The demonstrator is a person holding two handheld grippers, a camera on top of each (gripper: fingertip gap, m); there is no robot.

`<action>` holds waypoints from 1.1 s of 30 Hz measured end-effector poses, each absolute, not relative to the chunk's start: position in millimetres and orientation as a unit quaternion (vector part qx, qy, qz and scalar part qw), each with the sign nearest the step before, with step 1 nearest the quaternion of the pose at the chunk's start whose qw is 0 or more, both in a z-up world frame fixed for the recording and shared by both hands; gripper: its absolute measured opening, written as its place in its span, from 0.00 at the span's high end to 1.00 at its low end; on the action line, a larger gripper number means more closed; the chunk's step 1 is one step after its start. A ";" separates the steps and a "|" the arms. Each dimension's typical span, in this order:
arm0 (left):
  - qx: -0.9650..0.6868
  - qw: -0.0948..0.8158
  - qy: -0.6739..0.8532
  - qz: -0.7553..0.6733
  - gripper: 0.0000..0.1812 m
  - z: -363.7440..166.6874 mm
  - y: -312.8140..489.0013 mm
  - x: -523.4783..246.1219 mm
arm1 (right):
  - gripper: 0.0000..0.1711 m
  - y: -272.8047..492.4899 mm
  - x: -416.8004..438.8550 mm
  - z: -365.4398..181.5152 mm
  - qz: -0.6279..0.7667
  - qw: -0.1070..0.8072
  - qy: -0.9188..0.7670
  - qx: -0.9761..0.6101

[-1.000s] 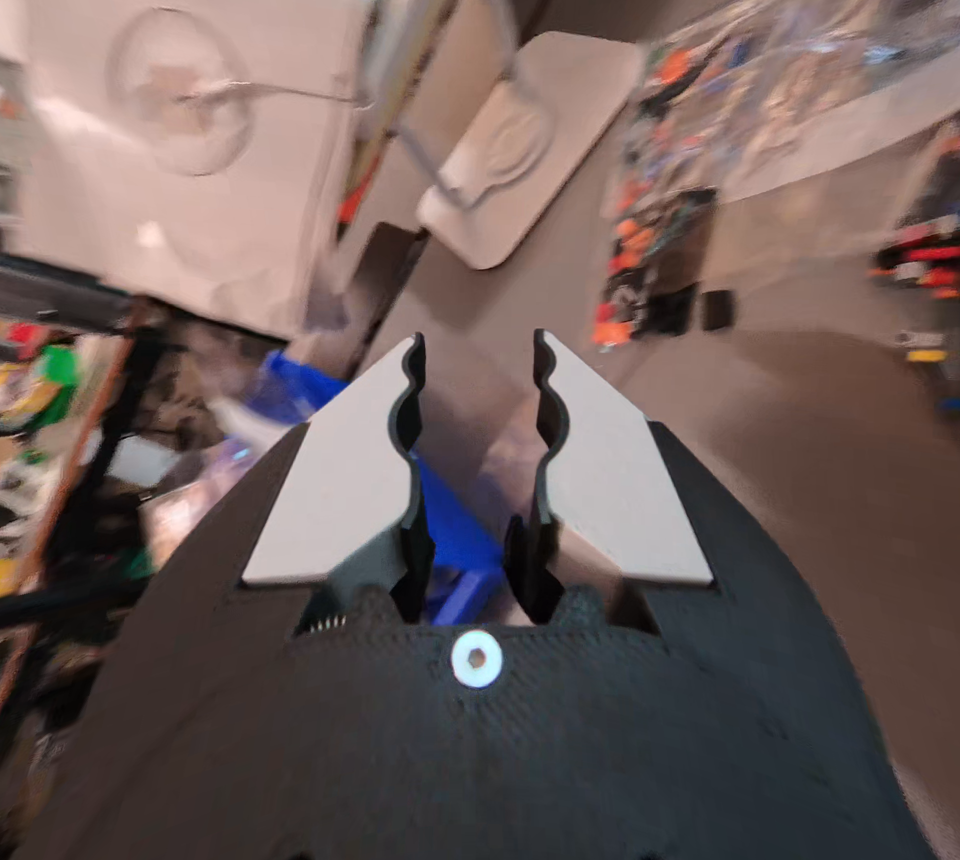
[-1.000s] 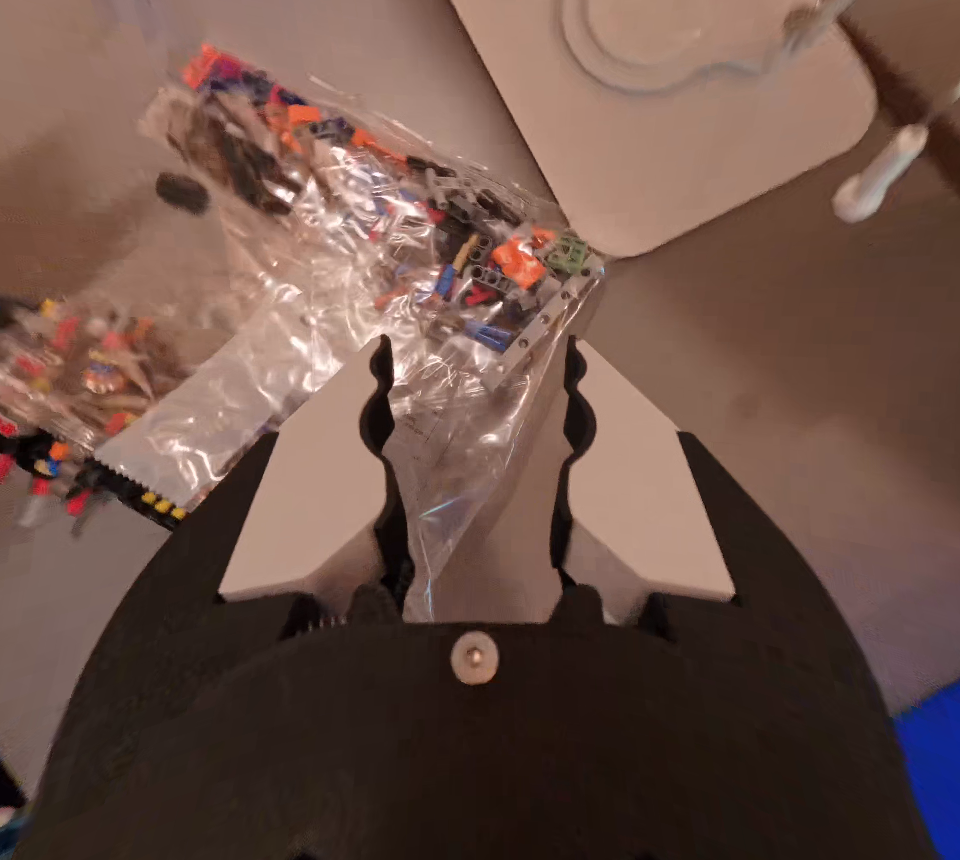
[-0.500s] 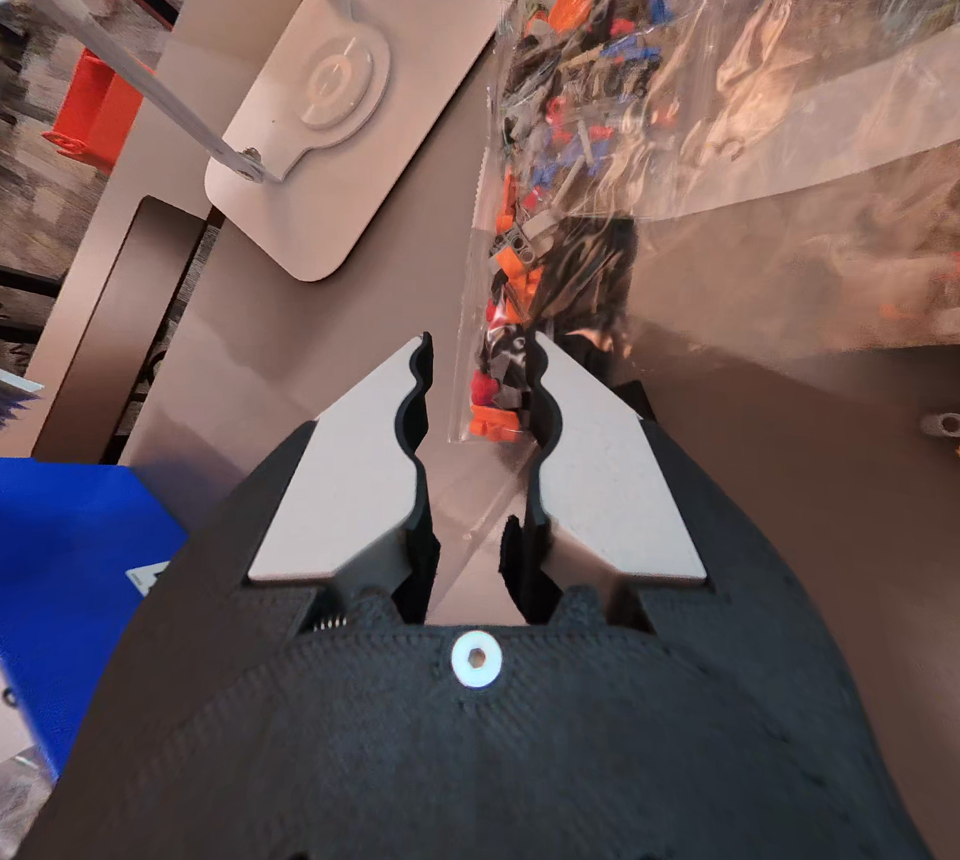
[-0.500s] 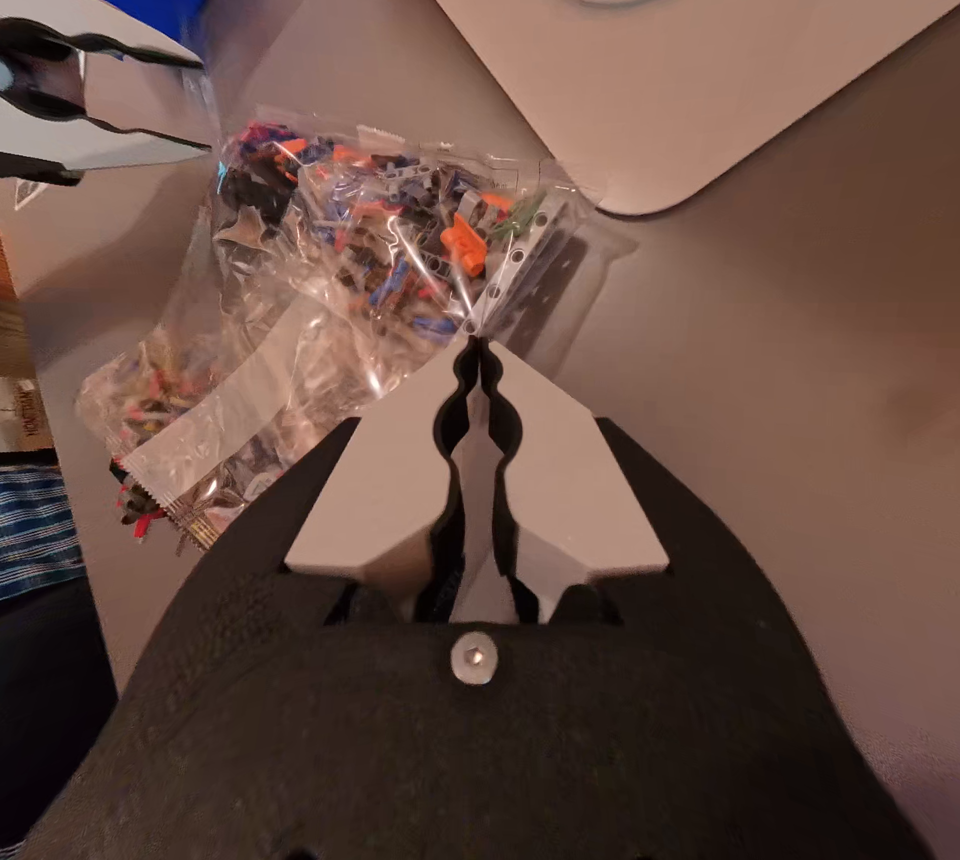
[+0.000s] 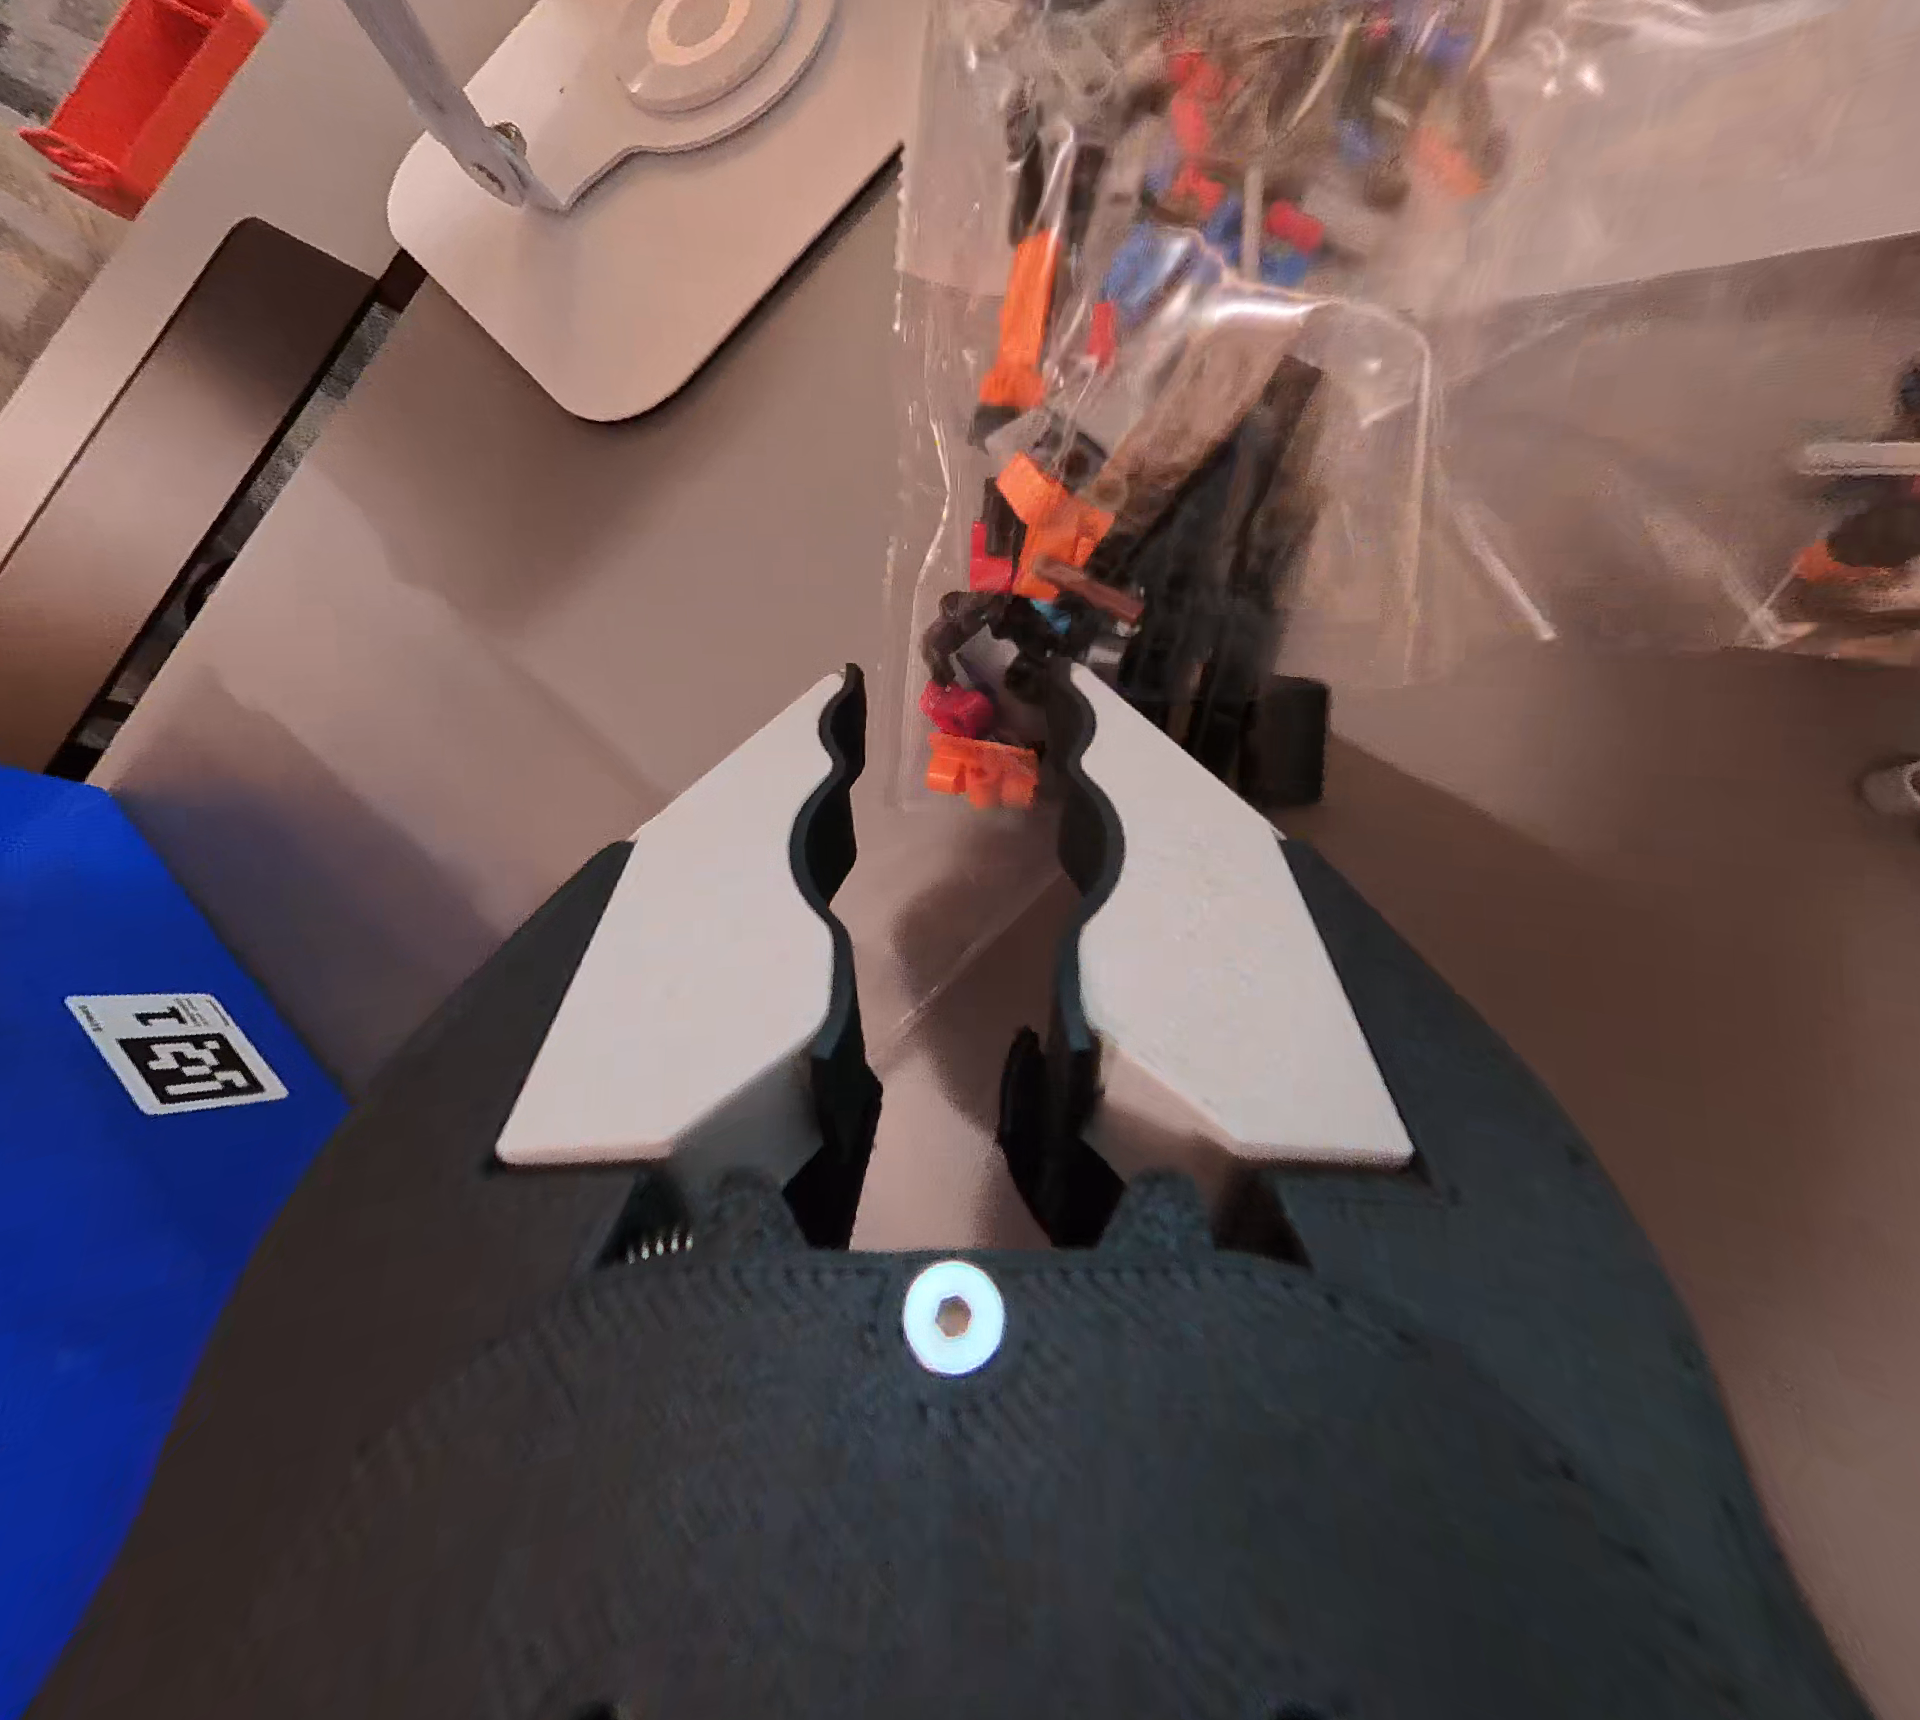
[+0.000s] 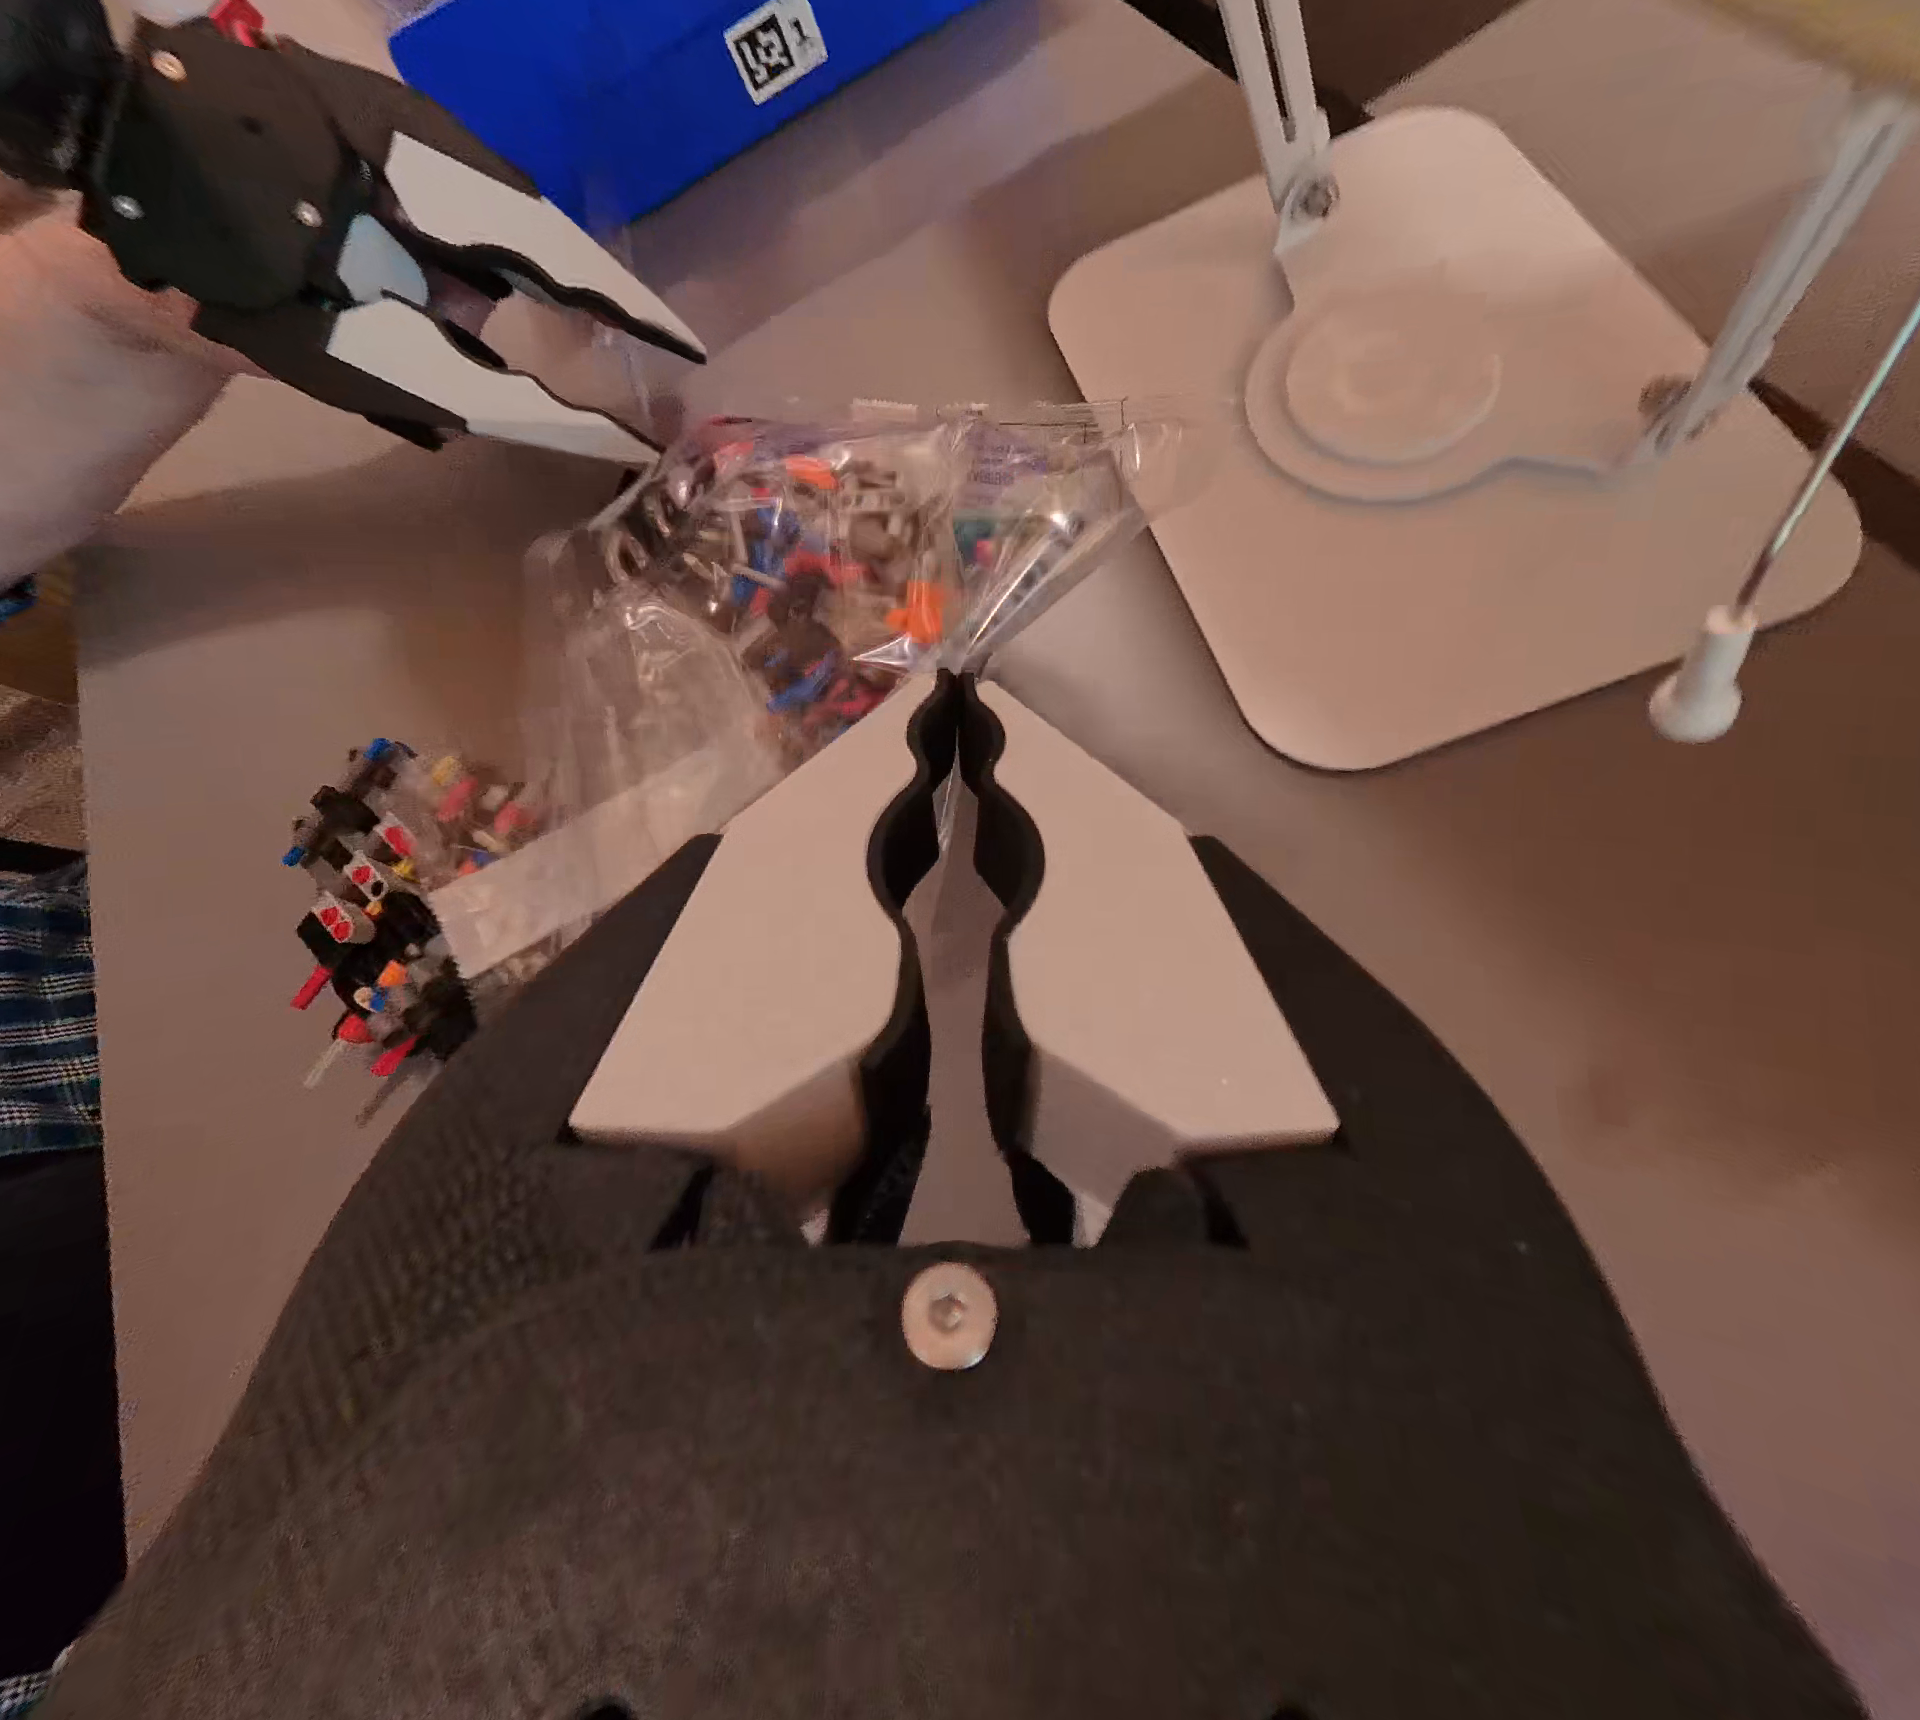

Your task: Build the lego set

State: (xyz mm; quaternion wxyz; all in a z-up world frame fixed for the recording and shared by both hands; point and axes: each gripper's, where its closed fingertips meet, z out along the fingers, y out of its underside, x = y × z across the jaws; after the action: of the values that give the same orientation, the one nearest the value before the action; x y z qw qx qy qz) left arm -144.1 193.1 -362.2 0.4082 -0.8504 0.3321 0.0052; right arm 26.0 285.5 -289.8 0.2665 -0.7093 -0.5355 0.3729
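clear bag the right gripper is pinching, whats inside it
The clear bag holds many small loose lego pieces, orange, blue, red, black and grey. Glare and crumpled plastic hide their exact shapes and number. The right gripper grips one corner; the left gripper is open at another.

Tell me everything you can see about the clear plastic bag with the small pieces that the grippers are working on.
The bag is thin, clear, crinkled plastic, sealed and partly lifted off the brown table. It holds many small pieces: orange, blue, red, black, grey. The right gripper is shut on one corner. The left gripper is open, its fingers on either side of the opposite corner. Another bag of pieces lies beside it.
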 end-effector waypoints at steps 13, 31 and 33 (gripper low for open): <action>-0.837 0.442 0.322 0.036 0.83 -356.6 193.8 -150.5 | 1.00 277.1 13.6 -252.6 0.349 0.275 -0.569 -0.692; -0.823 0.473 0.309 0.058 0.82 -355.3 190.7 -150.8 | 1.00 265.5 -2.7 -207.1 0.331 0.276 -0.613 -0.662; -0.824 0.472 0.310 0.054 0.82 -357.0 189.8 -149.3 | 1.00 261.5 -4.4 -204.1 0.327 0.273 -0.621 -0.658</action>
State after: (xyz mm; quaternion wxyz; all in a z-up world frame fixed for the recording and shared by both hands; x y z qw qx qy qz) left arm -149.3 189.8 -357.0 0.4717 -0.8237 0.3101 0.0543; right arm -4.4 261.5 -204.1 0.2725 -0.6581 -0.6208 0.3274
